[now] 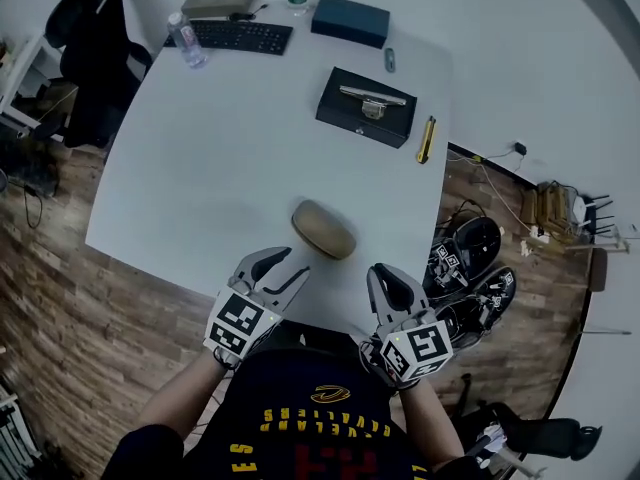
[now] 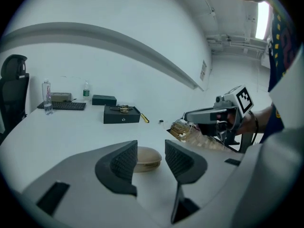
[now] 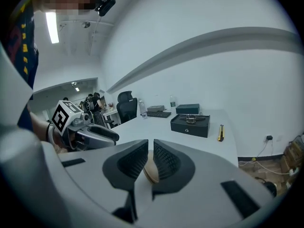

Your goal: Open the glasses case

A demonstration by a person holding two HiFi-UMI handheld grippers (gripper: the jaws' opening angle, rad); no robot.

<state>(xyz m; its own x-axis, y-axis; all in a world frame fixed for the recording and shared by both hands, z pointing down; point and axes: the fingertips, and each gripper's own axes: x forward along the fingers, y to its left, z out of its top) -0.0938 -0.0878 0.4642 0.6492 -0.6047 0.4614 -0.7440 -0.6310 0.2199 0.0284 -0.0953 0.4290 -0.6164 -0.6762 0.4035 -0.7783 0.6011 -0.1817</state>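
Observation:
The tan oval glasses case (image 1: pixel 323 229) lies closed on the white table (image 1: pixel 200 168), near its front edge. My left gripper (image 1: pixel 288 265) hovers just short of the case on its near left, jaws open and empty. In the left gripper view the case (image 2: pixel 146 156) shows beyond the gap of that gripper (image 2: pixel 149 158). My right gripper (image 1: pixel 386 276) is off the case's near right end, shut with nothing held. In the right gripper view its jaws (image 3: pixel 151 158) stand almost together, and a sliver of the case (image 3: pixel 151 173) shows behind them.
Farther back on the table stand a black box (image 1: pixel 366 107) with a metal item on top, a yellow-and-black pen-like tool (image 1: pixel 427 139), a keyboard (image 1: pixel 240 36), a water bottle (image 1: pixel 186 40) and a dark blue box (image 1: pixel 350 20). An office chair (image 1: pixel 95 58) stands at the left.

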